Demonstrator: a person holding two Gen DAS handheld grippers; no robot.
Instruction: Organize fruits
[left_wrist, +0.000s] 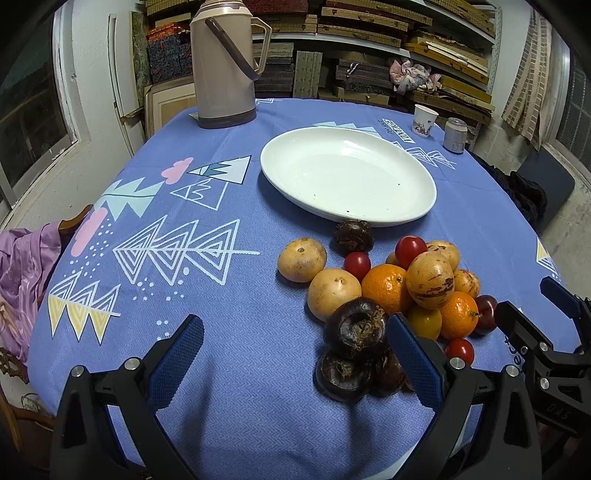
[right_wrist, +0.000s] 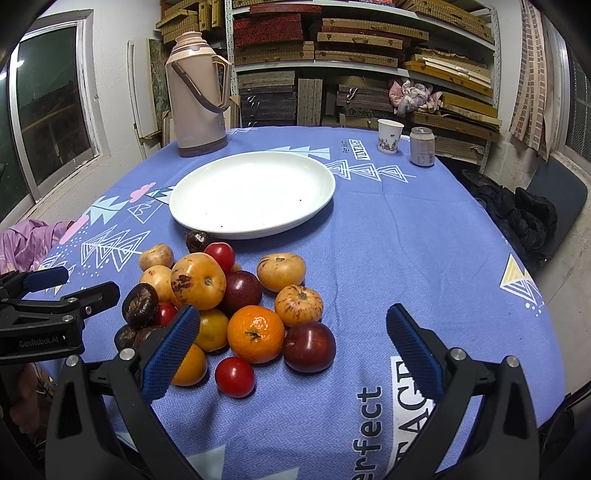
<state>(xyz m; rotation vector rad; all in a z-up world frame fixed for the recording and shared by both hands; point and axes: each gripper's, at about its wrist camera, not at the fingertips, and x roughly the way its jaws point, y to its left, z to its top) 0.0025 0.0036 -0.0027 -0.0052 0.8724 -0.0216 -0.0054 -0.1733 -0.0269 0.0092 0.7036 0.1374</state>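
Since the white plate (right_wrist: 255, 195) sits bare on the blue-clothed surface (right_wrist: 424, 258) and the whole heap of fruit (right_wrist: 229, 306) lies just in front of it, the job looks barely begun, and the sensible start is to lift loose pieces off the outside of the heap rather than dig into its middle, where the round fruit lean on one another and would likely roll. For the right tongs (right_wrist: 293, 350), spread wide and holding nothing, the orange (right_wrist: 255, 334), the dark red plum (right_wrist: 309, 347) and the small red tomato (right_wrist: 235, 376) lie nearest, between or just ahead of the blue pads; a gentle squeeze should do for such soft skin. Low over the near edge hover the left tongs (left_wrist: 295, 354), likewise spread and empty, their right pad just beside the dark brown fruit (left_wrist: 356, 328). Both pairs point forward toward the plate.
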